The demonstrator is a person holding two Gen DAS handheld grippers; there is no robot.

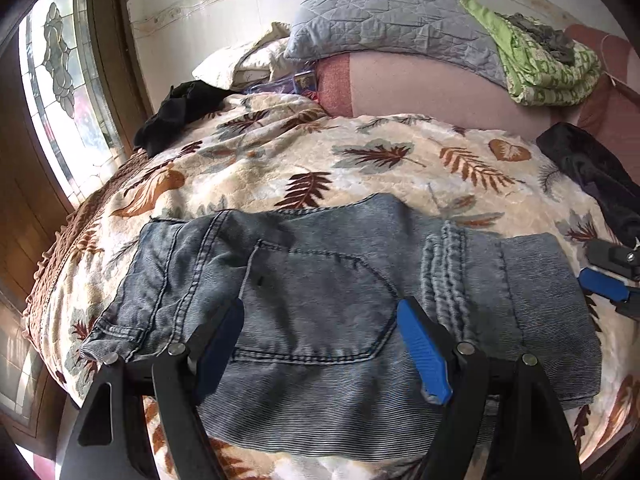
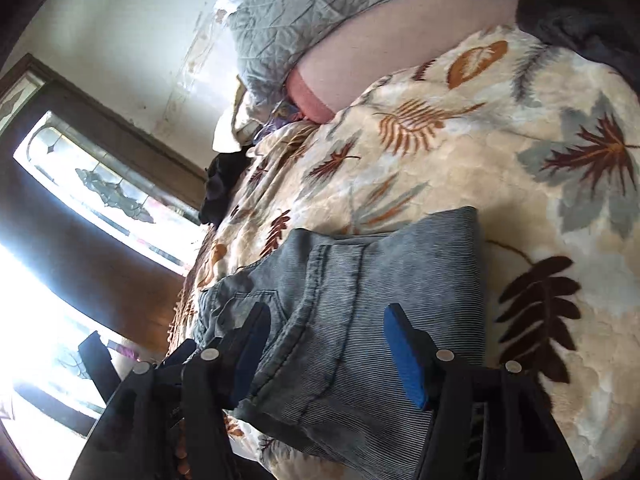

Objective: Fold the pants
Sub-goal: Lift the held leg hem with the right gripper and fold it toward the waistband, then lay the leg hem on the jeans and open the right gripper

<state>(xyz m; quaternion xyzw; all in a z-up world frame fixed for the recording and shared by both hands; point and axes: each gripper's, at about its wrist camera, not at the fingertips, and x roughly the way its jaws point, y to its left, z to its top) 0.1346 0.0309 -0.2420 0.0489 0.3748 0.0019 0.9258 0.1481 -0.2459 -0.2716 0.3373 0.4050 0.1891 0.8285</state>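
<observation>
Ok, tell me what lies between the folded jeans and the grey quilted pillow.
Left wrist view: only leaf-print blanket and pink sheet between jeans and pillow.

One pair of jeans (image 1: 320,312), one leaf-print blanket (image 1: 360,160), two hand-held grippers.

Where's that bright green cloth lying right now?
In the left wrist view the green cloth sits at the far upper right, bunched against the grey quilted pillow at the head of the bed, well beyond the folded jeans.
</observation>
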